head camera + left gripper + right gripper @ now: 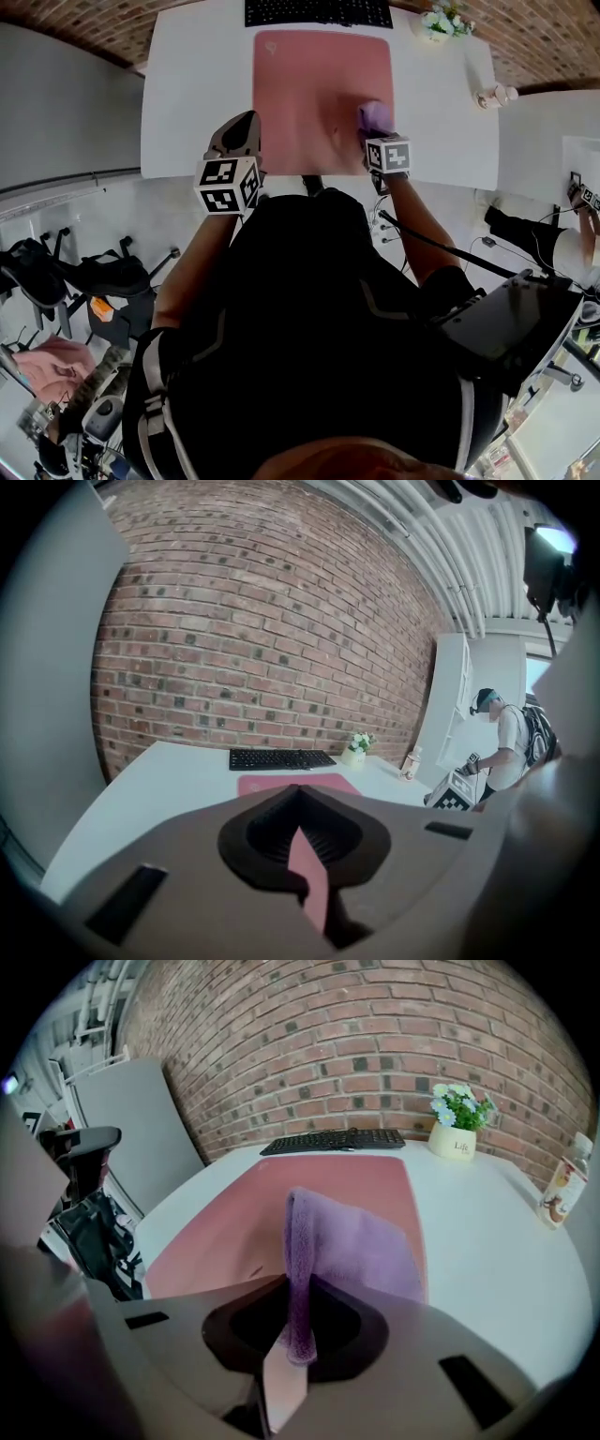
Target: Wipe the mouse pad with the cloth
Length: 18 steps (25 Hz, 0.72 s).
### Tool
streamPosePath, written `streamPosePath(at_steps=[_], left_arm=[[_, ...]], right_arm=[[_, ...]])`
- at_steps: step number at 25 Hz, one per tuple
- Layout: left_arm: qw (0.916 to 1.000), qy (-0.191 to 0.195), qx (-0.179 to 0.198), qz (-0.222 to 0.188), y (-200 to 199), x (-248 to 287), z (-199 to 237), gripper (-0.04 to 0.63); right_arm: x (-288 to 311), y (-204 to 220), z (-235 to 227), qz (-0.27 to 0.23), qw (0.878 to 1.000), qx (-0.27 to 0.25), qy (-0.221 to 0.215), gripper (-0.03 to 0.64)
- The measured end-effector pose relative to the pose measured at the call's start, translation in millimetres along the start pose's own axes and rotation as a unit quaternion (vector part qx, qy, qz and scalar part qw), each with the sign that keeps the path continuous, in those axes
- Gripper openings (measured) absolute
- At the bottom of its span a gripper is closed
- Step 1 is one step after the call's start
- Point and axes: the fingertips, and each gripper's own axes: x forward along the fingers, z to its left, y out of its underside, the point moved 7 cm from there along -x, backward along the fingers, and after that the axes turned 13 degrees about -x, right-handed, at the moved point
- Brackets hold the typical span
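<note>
The pink pad (309, 80) lies flat on the white table (187, 84), its long side running across in front of the person.

The right gripper (375, 129) is over the pad's near right part. In its own view the right gripper (298, 1288) has its jaws closed on a fold of the purple cloth (347, 1241): the fold stands upright between the jaws, and the rest of the cloth spreads out flat on the pad (234, 1218) just ahead of them. In the head view the cloth (374, 114) shows as a small bunch on the pad, just inside its right edge.

The left gripper (239, 131) sits at the pad's near left corner, by the table's front edge; whether it touches the pad cannot be told. In its own view the left gripper (302, 794) has its jaws drawn together to a thin slit with nothing between them, and the pad (300, 782) shows ahead.

A black keyboard (319, 11) lies just beyond the pad's far edge. A flower pot (457, 1129) stands past the pad's far right corner, and a bottle (562, 1194) stands well to the pad's right. A brick wall (262, 630) rises behind the pad's far side. A chair (89, 1194) stands off the pad's left side.
</note>
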Motion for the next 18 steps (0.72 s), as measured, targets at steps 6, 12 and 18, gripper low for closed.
streamPosePath(at_steps=[6,12,18], left_arm=[[0.9997,-0.021,-0.008,-0.010,-1,-13,15,0.002],[0.9988,-0.043,-0.018,-0.019,-1,-24,26,0.002],[0.9967,-0.069,-0.024,-0.036,-4,-35,37,0.003]], right_arm=[[15,-13,22,0.003,1.000,-0.011,-0.029,0.055],[29,-30,44,0.003,0.997,-0.020,-0.071,0.055],[45,-48,65,0.005,0.994,-0.051,-0.098,0.055]])
